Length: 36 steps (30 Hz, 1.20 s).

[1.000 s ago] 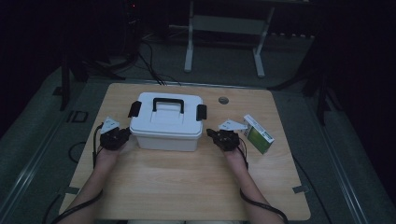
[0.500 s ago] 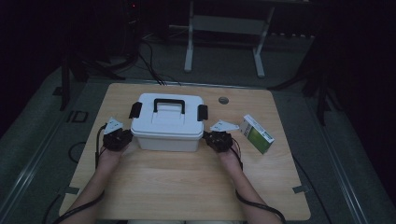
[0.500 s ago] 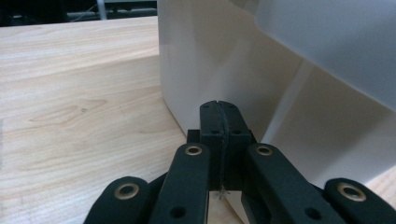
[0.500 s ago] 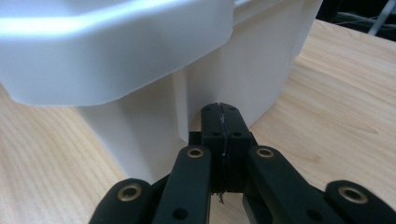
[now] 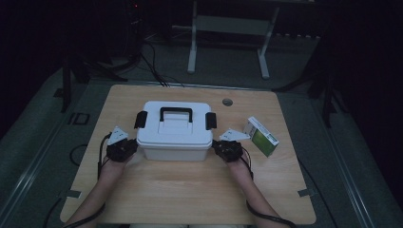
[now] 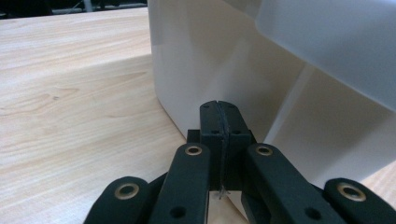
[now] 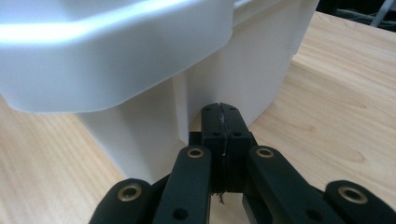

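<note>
The left gripper (image 5: 124, 149) sits at the near left corner of the white box (image 5: 174, 130), its two black jaws pressed flat together with nothing between them, tips right at the box wall under the lid's overhang. The right gripper (image 5: 227, 149) mirrors it at the near right corner, jaws likewise pressed together and empty, tips against the wall below the lid rim. Both forearms run up from the table's (image 5: 190, 199) near edge, angled slightly inward, hands level with the box's front face.

The high view shows the box standing mid-table with a black handle (image 5: 176, 113) and two black side latches, and a green and white carton (image 5: 261, 136) lying toward the right edge, just beside the right gripper. The gripper views show the closed jaw seams and the box's plain lower wall.
</note>
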### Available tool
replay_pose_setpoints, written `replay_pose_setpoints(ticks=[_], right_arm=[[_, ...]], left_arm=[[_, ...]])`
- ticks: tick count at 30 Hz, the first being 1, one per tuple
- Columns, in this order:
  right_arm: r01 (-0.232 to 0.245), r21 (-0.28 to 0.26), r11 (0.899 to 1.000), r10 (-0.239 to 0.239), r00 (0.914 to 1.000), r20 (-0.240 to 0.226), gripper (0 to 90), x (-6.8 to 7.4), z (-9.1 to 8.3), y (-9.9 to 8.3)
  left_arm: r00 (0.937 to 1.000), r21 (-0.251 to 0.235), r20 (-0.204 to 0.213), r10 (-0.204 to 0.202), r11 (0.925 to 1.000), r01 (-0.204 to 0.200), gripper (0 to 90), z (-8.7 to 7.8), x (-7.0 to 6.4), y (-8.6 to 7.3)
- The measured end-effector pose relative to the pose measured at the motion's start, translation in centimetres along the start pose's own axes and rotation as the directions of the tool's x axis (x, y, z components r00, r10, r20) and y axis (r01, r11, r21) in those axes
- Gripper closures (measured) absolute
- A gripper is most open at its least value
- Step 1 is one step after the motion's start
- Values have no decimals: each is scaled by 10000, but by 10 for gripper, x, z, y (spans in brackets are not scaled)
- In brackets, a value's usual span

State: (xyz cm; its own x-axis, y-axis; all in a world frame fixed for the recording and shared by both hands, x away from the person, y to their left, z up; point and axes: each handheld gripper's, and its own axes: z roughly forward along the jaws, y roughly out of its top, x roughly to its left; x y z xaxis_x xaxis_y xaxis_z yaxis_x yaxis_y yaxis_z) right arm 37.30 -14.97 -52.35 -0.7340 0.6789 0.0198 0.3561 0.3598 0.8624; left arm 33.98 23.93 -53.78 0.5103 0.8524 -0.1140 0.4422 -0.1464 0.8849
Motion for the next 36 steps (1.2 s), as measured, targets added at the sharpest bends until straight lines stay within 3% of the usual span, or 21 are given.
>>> replay_pose_setpoints(ticks=[19, 29, 32, 36], right_arm=[[-1, -16, 10000, 1, 9998, -219, 900, 11, -53, -31], [-410, -265, 9988, 401, 9987, -319, 900, 9, -78, -50], [-380, -212, 9991, 374, 9989, -285, 900, 11, -84, -53], [-311, -224, 9993, 305, 9992, -265, 900, 11, -92, -57]], left_arm=[[9986, 202, 491, 218, 9995, -228, 897, -18, -49, -13], [9947, 217, 971, 345, 9991, -368, 897, -24, -72, -20], [9939, 244, 1082, 226, 9994, -254, 897, -25, -78, -21], [9918, 285, 1214, 393, 9987, -431, 897, -27, -85, -23]])
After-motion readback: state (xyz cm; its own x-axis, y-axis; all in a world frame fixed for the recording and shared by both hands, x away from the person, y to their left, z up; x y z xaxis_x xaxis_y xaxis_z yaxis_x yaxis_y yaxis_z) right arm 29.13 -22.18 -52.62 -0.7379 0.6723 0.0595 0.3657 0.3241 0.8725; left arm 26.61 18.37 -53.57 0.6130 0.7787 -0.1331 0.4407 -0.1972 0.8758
